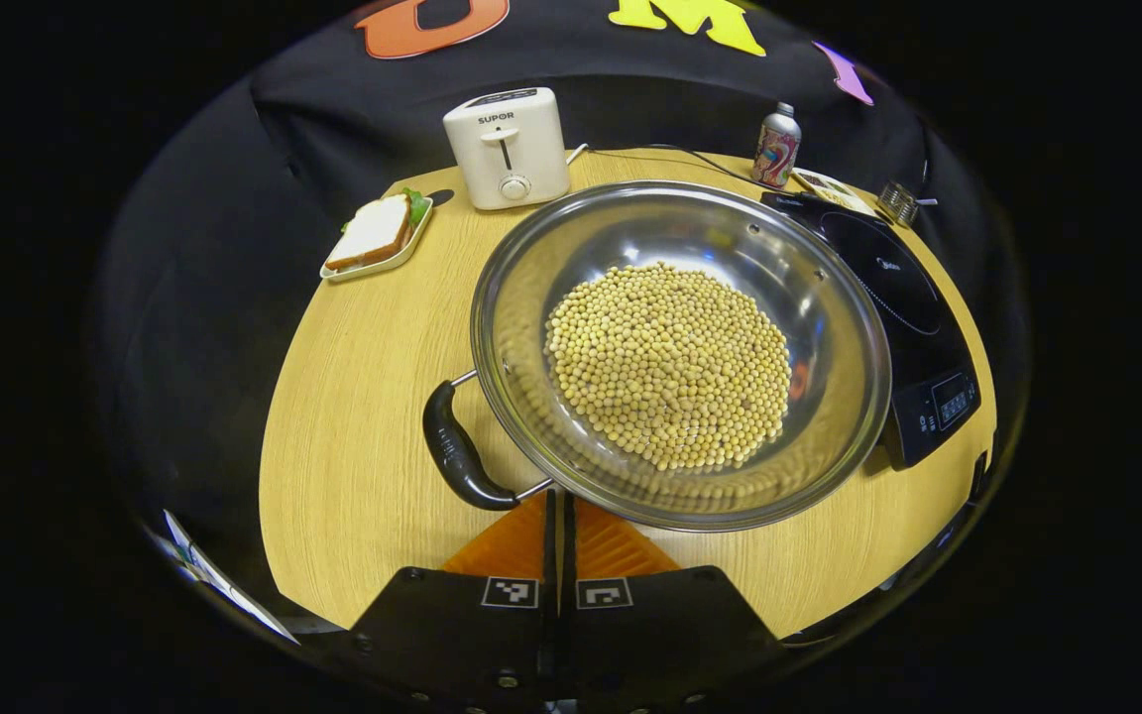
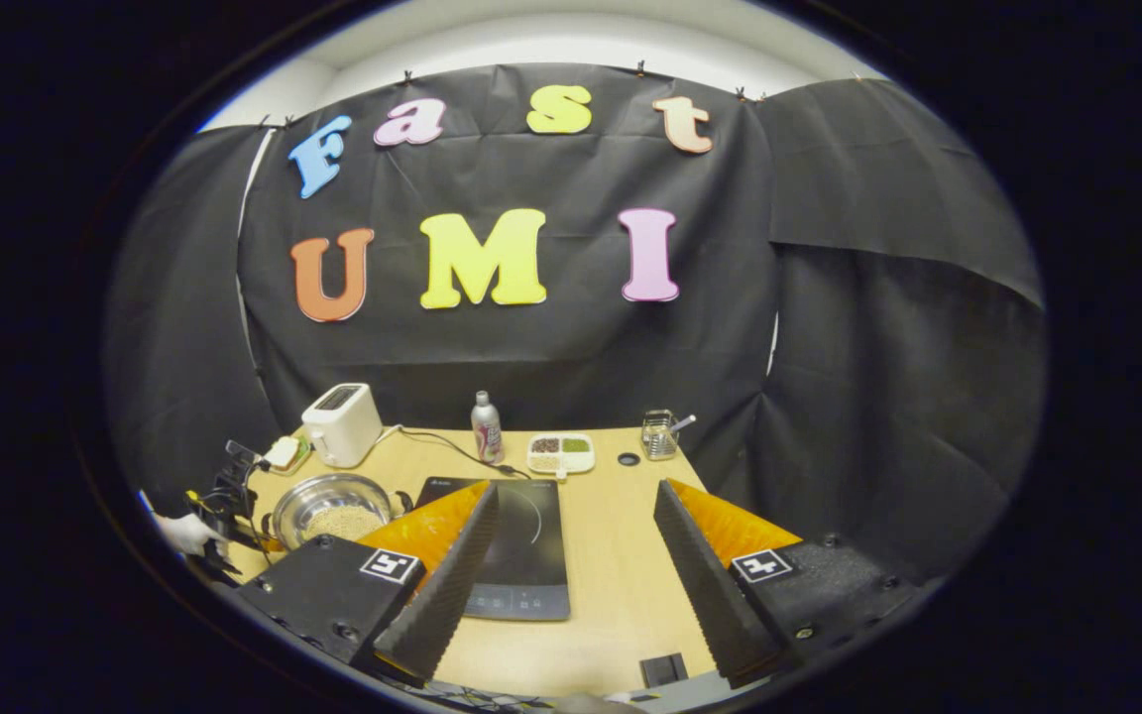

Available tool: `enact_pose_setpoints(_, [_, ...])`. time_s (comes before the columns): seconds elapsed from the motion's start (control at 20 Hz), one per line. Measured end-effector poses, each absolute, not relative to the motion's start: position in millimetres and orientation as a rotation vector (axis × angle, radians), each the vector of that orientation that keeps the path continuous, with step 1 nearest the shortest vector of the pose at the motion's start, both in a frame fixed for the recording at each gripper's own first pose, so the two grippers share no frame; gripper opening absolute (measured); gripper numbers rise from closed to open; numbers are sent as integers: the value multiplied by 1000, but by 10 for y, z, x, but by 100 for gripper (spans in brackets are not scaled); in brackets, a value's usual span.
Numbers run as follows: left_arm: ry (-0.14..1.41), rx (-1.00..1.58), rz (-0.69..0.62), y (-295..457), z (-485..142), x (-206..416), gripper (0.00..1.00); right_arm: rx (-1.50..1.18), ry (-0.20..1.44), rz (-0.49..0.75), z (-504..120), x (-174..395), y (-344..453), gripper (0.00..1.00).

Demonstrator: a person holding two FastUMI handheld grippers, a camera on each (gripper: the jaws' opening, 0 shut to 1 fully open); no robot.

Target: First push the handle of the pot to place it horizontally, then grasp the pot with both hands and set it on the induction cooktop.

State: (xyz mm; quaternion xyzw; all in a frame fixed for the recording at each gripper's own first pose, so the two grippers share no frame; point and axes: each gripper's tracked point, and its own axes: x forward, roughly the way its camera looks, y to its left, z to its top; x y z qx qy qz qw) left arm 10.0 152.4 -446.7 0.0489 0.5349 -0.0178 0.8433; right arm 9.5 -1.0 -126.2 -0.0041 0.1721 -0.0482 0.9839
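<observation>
A wide steel pot [image 1: 630,223] holding soybeans [image 1: 670,367] sits mid-table. Its black handle [image 1: 457,451] points toward the near left. My left gripper [image 1: 563,496] is shut with nothing between its fingers. Its tips rest at the pot's near rim, just right of the handle's near end. The black induction cooktop [image 1: 893,297] lies right of the pot, and the pot's rim overlaps its left edge. In the right gripper view, my right gripper [image 2: 578,488] stands open above the cooktop [image 2: 531,555]. The pot [image 2: 328,508] is at its left. A hand [image 2: 184,535] holds the left gripper [image 2: 234,516] beyond.
A white toaster [image 1: 507,149] stands at the back of the wooden table [image 1: 363,416], its cord trailing right. A sandwich on a small tray [image 1: 378,233] sits back left. At the back right are a bottle [image 1: 777,147], a divided dish [image 2: 561,453] and a wire basket [image 2: 660,434].
</observation>
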Motion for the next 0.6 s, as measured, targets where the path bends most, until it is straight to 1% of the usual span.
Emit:
enact_pose_setpoints(0.05, [1132, 106, -34, 1549, -4467, 112, 10, -10, 346, -94, -1256, 96, -4, 100])
enact_pose_setpoints(0.1, [1134, 104, -24, 1580, -4466, 113, 0, -14, 343, -92, -1241, 102, 1, 100])
enact_pose_setpoints(0.15, [1137, 96, -14, 1612, -4482, 112, 0, -15, 343, -94, -1241, 102, -6, 97])
enact_pose_setpoints(0.2, [1145, 87, -6, 1635, -4497, 121, 0, -15, 343, -95, -1238, 101, -13, 100])
enact_pose_setpoints(0.25, [1148, 78, 4, 1681, -4506, 136, 0, -14, 344, -96, -1248, 101, -11, 100])
enact_pose_setpoints(0.3, [1152, 69, 11, 1723, -4511, 146, 0, -16, 347, -96, -1250, 96, -12, 97])
enact_pose_setpoints(0.35, [1152, 62, 13, 1739, -4509, 162, 10, -20, 348, -98, -1258, 94, -16, 100])
enact_pose_setpoints(0.4, [1150, 64, 16, 1748, -4513, 178, 0, -22, 349, -98, -1251, 96, -14, 100])
enact_pose_setpoints(0.45, [1149, 71, 18, 1762, -4516, 201, 0, -23, 350, -99, -1252, 96, -14, 97])
enact_pose_setpoints(0.5, [1147, 77, 20, 1782, -4513, 218, 0, -23, 350, -99, -1246, 102, -12, 100])
enact_pose_setpoints(0.6, [1144, 74, 25, 1806, -4511, 278, 0, -25, 352, -99, -1244, 112, -3, 100])
